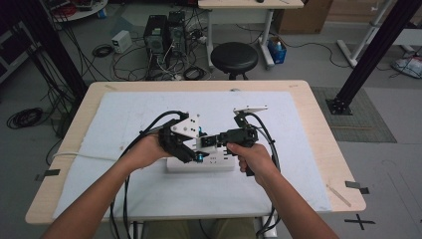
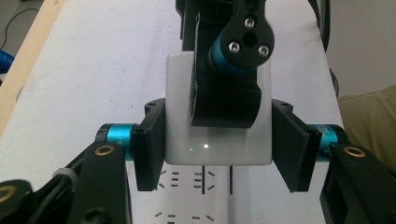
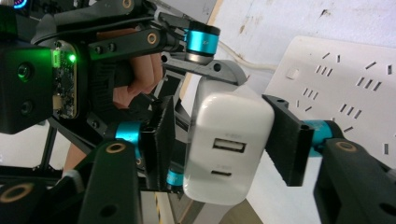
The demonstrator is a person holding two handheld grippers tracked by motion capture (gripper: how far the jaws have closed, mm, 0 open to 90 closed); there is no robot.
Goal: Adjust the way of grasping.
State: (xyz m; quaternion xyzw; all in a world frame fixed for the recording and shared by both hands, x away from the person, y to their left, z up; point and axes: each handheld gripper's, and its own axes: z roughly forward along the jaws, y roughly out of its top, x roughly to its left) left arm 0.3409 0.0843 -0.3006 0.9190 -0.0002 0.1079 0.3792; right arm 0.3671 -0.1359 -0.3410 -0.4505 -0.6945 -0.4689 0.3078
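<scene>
A white USB charger [image 2: 215,144] is clamped by its sides in my left gripper [image 2: 218,107], just above a white power strip [image 2: 196,200] that lies on the mat. The charger's port face [image 3: 229,140] looks toward my right gripper [image 3: 219,102]. Those jaws straddle the charger: the right pad [image 3: 285,140] is at its edge, and a slim gap shows beside the left pad [image 3: 161,140]. In the high view both grippers, left [image 1: 194,149] and right [image 1: 208,143], meet over the strip [image 1: 219,165] at the table's middle. The charger's prongs are hidden.
A white mat [image 1: 139,109] covers most of the wooden table [image 1: 318,124]. The strip's cord [image 1: 79,155] runs off to the left. Behind the table stand a black stool [image 1: 234,57], computer towers [image 1: 164,32] and tangled cables; a black frame post [image 1: 368,55] rises at the right.
</scene>
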